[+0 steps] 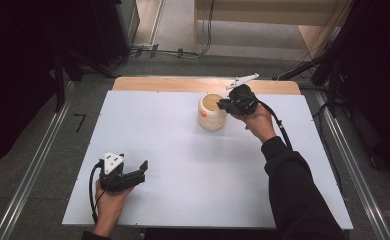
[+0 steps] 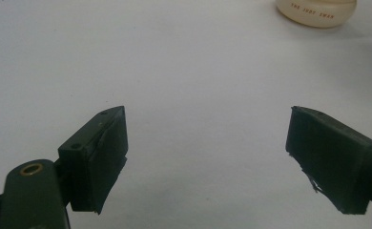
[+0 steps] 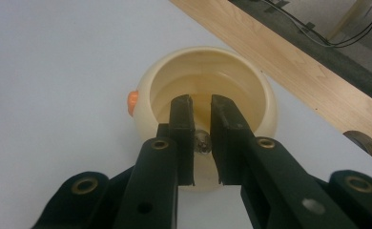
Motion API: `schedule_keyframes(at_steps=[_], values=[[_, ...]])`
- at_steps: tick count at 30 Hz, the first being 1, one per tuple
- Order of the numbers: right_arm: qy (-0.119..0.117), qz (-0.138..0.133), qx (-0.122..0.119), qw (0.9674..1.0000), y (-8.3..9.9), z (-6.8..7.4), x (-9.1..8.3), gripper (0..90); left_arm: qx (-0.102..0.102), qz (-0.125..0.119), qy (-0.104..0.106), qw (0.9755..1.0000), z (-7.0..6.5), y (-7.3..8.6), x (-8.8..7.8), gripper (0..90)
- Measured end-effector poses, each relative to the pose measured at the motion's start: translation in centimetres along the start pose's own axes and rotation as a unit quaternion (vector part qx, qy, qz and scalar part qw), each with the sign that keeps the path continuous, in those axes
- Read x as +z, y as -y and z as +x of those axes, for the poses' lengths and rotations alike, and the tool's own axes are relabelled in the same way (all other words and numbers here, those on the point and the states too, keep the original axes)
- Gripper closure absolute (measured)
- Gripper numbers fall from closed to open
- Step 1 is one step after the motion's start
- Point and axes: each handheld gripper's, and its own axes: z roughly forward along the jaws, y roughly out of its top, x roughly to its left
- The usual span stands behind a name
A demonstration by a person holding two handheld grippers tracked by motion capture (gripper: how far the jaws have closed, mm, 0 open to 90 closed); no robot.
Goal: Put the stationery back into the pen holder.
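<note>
Cream cup (image 1: 212, 113) stands far-centre on white table (image 1: 183, 165), red print near its base reads roughly "THE JUDY SWAN", blurry. Right gripper (image 3: 201, 107) clamps cup's near rim. Left gripper (image 2: 207, 148) spread wide, empty.

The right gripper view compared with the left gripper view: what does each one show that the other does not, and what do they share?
The right gripper view shows the cup's open mouth, the right gripper nearly closed over its near rim, an orange knob, and the wooden edge. The left gripper view shows the left gripper wide open above bare table, and red lettering on the cup. Both share the cream cup and white table.
</note>
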Motion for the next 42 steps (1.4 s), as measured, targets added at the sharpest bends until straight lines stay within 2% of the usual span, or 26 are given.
schedule_keyframes(at_steps=[13,19,24,28,32,42], values=[[-0.004,-0.001,0.005,1.0,0.1,0.2,0.6,74.9,0.0,0.001,-0.001,1.0,0.0,0.0,0.0,15.0],[-0.009,-0.004,0.011,0.9999,0.1,0.1,0.4,65.1,0.001,0.001,0.001,1.0,0.0,0.0,0.0,15.0],[-0.006,-0.004,0.02,0.9998,0.2,-0.1,0.1,53.4,0.001,0.002,0.001,1.0,0.0,0.0,0.0,15.0],[-0.005,-0.001,0.021,0.9998,0.4,-0.1,0.1,48.6,0.002,0.003,0.001,1.0,0.0,0.0,0.1,15.0],[-0.003,-0.014,0.032,0.9994,0.7,-0.2,-0.1,44.1,0.002,0.003,0.001,1.0,0.0,0.0,0.1,15.0],[-0.011,-0.02,0.076,0.9968,2.5,-0.7,0.2,32.1,0.004,0.004,0.0,1.0,0.0,0.0,0.1,15.0]])
